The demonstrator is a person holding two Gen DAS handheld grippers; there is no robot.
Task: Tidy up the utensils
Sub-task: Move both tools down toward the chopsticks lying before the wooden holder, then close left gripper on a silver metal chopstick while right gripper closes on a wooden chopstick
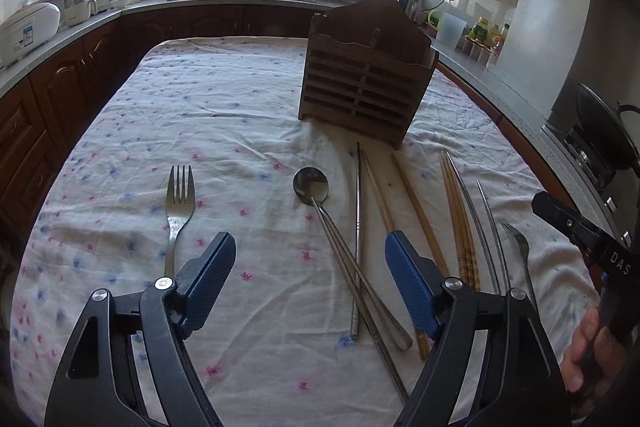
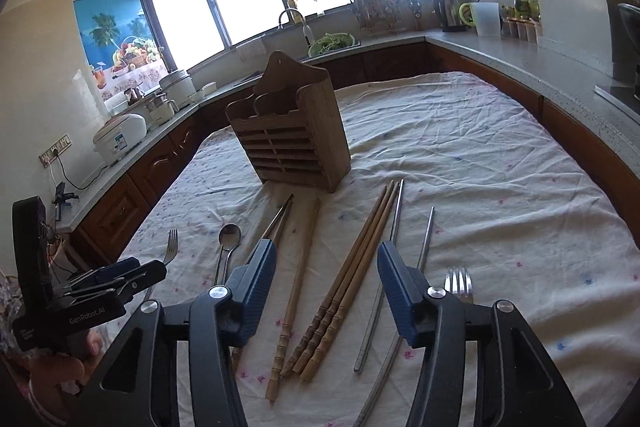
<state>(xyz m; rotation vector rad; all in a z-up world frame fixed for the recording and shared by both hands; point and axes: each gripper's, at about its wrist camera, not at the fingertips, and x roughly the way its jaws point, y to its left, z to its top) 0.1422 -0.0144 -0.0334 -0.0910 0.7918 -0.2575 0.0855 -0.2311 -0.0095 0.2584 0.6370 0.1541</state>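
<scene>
Utensils lie spread on a tabletop draped in a pale flowered cloth, in front of a wooden slatted holder that stands upright toward twelve o'clock in both wrist views.

In the left wrist view, the left gripper hangs above the cloth with its blue-padded fingers spread apart and nothing between the pads. A fork lies at about ten o'clock from it, tines pointing away. A spoon lies just past the gap between the fingers, bowl away, its handle crossing a metal chopstick. Wooden chopsticks and more metal ones lie further toward three o'clock, beside a second fork. At the right edge a hand holds the other gripper's handle.

In the right wrist view, the right gripper hovers over a bundle of wooden chopsticks, its fingers parted and clear of them, pressing on nothing. A single wooden chopstick lies just beside the bundle toward nine o'clock; metal chopsticks lie toward three o'clock.
</scene>
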